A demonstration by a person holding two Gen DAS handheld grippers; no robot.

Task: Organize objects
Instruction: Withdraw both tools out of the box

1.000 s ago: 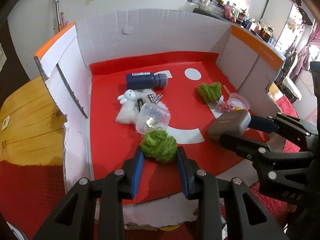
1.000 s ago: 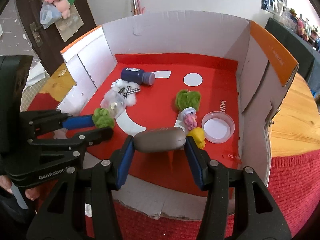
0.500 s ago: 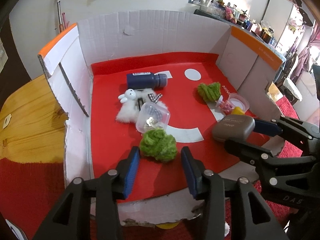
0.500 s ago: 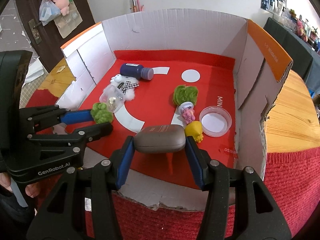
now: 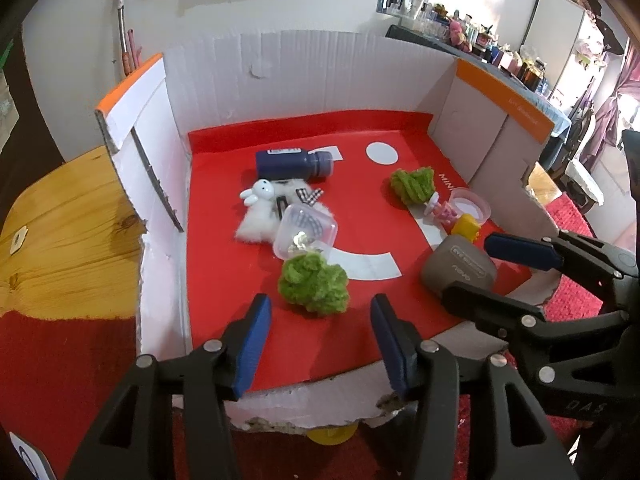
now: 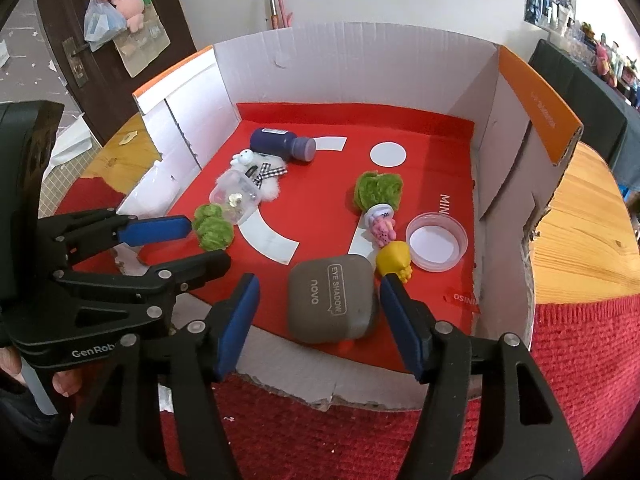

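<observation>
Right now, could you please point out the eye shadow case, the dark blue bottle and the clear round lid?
eye shadow case (image 6: 334, 300): right wrist view, printed top face.
dark blue bottle (image 6: 276, 142): right wrist view, its side.
clear round lid (image 6: 437, 241): right wrist view, its flat centre.

Grey case (image 6: 333, 300) lid: "EYE SHADOW" in a speech-bubble outline, "novo" beside it. Left gripper (image 6: 188, 242) body: "GenRob", rest cut off. Red box liner (image 6: 440, 152): "MIN" and inverted "MINISO". Bottle label unreadable.

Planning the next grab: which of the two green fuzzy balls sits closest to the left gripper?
The green ball beside the clear plastic container, just beyond the opening left gripper. The other green ball lies farther back.
</observation>
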